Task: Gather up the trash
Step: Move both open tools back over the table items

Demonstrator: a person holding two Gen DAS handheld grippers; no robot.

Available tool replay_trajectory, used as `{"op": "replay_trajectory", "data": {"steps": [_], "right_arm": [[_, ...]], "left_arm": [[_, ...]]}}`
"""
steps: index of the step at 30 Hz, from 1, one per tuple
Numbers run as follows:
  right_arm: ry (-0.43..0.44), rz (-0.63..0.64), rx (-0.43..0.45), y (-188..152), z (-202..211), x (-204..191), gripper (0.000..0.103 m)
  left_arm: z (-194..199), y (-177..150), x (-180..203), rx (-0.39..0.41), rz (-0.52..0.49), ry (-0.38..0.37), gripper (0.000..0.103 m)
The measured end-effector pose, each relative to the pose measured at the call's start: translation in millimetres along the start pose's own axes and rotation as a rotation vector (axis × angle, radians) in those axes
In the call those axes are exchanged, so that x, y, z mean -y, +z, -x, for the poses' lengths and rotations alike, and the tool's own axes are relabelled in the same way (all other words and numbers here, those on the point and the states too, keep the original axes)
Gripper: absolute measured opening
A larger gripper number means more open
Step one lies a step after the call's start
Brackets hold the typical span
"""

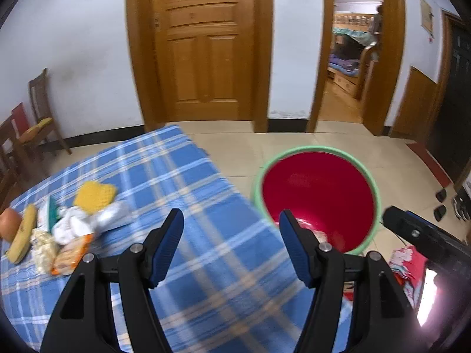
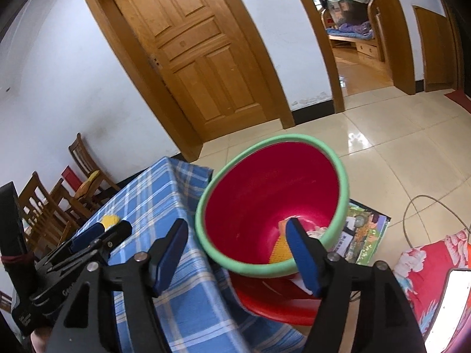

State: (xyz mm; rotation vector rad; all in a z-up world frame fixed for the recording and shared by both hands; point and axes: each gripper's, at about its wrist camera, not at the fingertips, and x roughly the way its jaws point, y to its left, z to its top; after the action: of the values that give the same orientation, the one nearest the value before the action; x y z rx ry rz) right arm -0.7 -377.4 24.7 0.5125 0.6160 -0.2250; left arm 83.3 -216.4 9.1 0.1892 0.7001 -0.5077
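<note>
A table covered in a blue checked cloth (image 1: 188,194) fills the left of the left wrist view, with wooden chairs (image 1: 44,117) against the white wall beyond it. At the far left of the cloth lies a heap of trash (image 1: 67,229): a yellow banana (image 1: 22,235) beside an orange round fruit (image 1: 8,223), crumpled white paper (image 1: 73,226), a clear plastic wrapper (image 1: 114,214), a yellow knitted piece (image 1: 94,194) and an orange snack packet (image 1: 67,253), all touching or overlapping. The left gripper (image 1: 231,220) hovers above the cloth to the right of the heap, its blue-padded jaws standing well apart with nothing between them.

Right of the table's edge stands a red bucket with a green rim (image 1: 318,200), set on the tiled floor just beside the table. A few pieces of trash lie at its bottom, among them something yellow and something pale, seen best in the right wrist view. The right gripper (image 2: 238,226) hangs over the table edge and the near rim of the bucket, jaws apart and empty, its right pad in front of the bucket's inside. In that view the left gripper shows at the left, above the cloth.

Behind, a closed wooden door (image 1: 203,47) and, further right, an open doorway into a room with a bunk bed (image 1: 353,41). Red flowered fabric (image 2: 435,270) lies at the far right
</note>
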Motion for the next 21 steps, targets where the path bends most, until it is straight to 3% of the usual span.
{"op": "replay_trajectory", "data": {"steps": [21], "right_arm": [[0.077,0.102,-0.058,-13,-14,-62,0.074]], "left_arm": [[26,-23,-143,-0.009,0.246,0.24,0.067]]}}
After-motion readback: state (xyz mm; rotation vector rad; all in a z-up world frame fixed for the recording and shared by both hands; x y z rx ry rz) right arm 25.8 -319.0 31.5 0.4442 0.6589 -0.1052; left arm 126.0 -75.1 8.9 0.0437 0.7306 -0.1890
